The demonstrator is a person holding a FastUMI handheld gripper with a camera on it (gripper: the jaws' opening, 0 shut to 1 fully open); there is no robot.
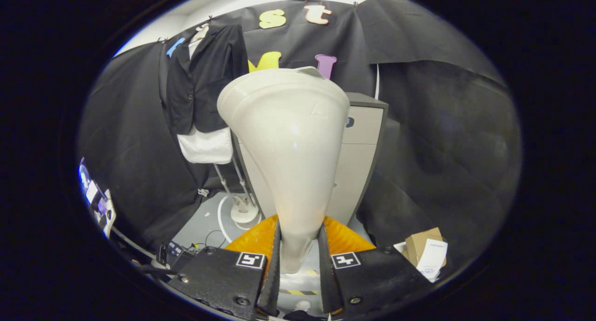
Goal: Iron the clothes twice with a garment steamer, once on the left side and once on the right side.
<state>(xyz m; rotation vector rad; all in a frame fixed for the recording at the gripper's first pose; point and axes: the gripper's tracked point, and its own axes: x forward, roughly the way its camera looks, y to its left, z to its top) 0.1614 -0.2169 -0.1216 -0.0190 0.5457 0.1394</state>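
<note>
Cream steamer (284, 144) stands upright before the hanging black jacket (205, 74).

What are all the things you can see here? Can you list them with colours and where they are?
garment steamer: one, cream-white, its narrow handle held between the fingers, wide head up ahead
jacket: one, black, hanging on a stand beyond the steamer, to the left of it
white garment: one, white, showing under the jacket
stand: one, white, poles and round base on the floor below the clothes
cabinet: one, grey, right behind the steamer
cardboard box: one, brown, on the floor to the right of the fingers
gripper: one, fingers closed on the steamer's handle
</note>
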